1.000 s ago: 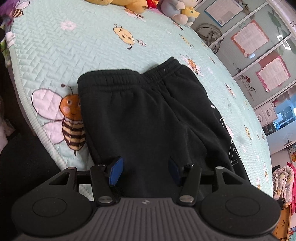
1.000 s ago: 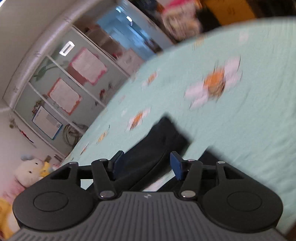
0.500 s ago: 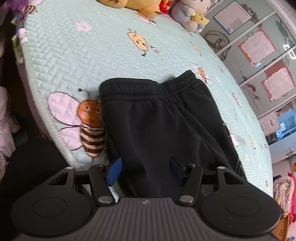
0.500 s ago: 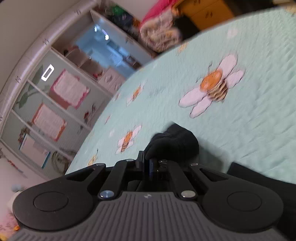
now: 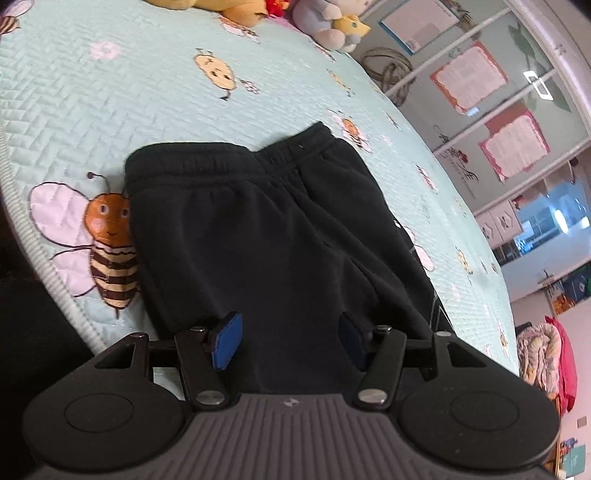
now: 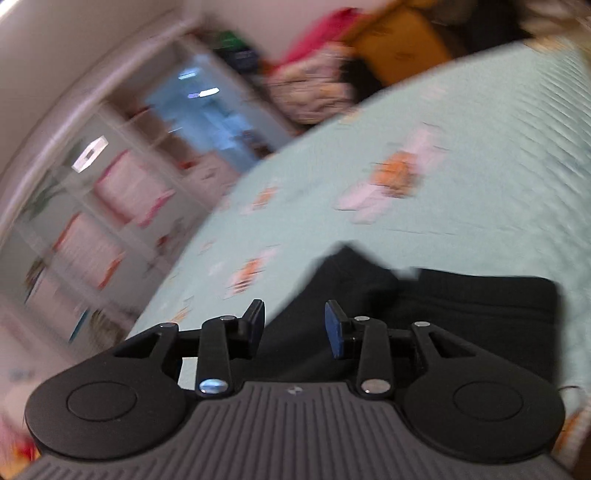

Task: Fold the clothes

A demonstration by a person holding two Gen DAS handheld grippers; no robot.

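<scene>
Black fleece trousers (image 5: 280,236) lie on the bed (image 5: 110,110), doubled leg over leg, waistband at the far end beside a stitched bee (image 5: 107,251). The right gripper (image 6: 294,325), clenched on cloth half a second ago, is opening with nothing between its pads, so that fold looks set down. The left gripper (image 5: 290,339) hovers released over the near end as before. Beyond sit plush toys (image 5: 332,22).

Left gripper (image 5: 290,341): jaws apart, nothing clamped, poised over near end of black sweatpants (image 5: 266,236). Pants lie flat ahead on mint quilted bed (image 5: 110,110), waistband at far end. Bee print (image 5: 107,243) touches pants' left edge. Plush toys (image 5: 332,22) far ahead.
</scene>
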